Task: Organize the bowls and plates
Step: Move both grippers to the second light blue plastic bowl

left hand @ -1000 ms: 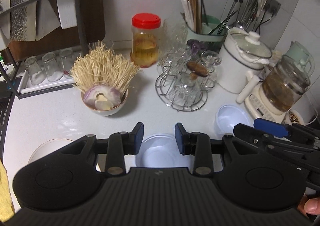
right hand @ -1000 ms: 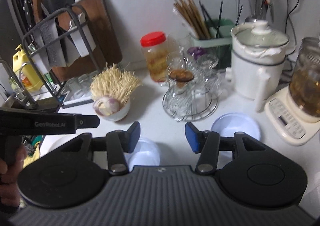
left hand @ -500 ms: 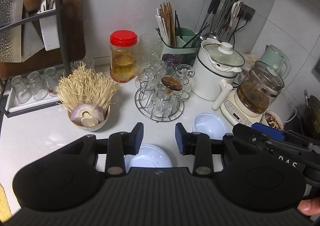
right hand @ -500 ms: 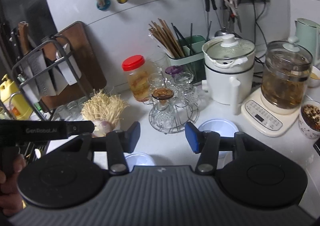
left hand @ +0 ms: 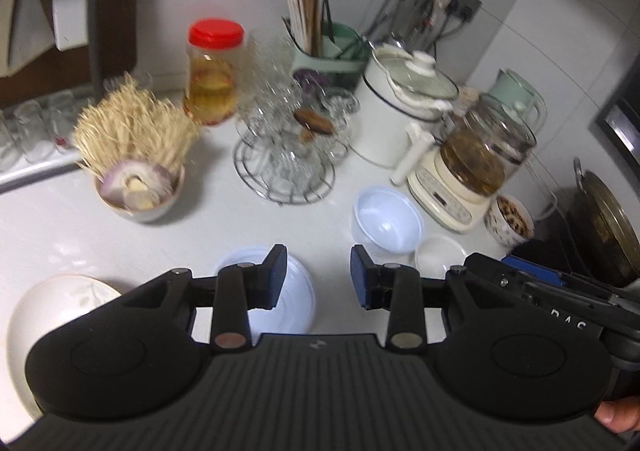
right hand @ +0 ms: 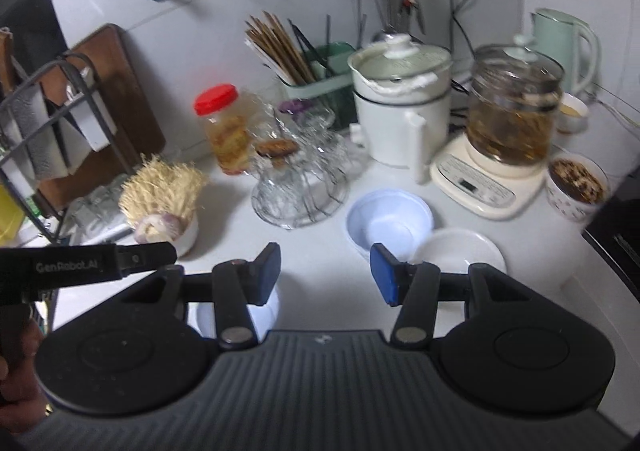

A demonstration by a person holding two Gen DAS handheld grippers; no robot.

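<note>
both my grippers hover over the white bench [left hand: 60, 227], fingers parted, holding nothing: left gripper [left hand: 314, 277] above a pale blue plate [left hand: 296, 307], right gripper [right hand: 325, 273] near the blue bowl [right hand: 390, 225] touching a small white plate [right hand: 460, 251].

a home kitchen is showing itself along a white desk [right hand: 328, 275] backed by pale wall tiles: chopsticks are standing in a green utensil holder [right hand: 320, 75], a red-lidded jar [right hand: 224, 127] is sitting beside a wire rack of glasses [right hand: 300, 187], and a white cooking pot [right hand: 400, 107] and a glass kettle [right hand: 512, 115] on its electric base are crowding the corner, with a cutting board [right hand: 120, 99] leaning behind a knife rack [right hand: 52, 123].
</note>
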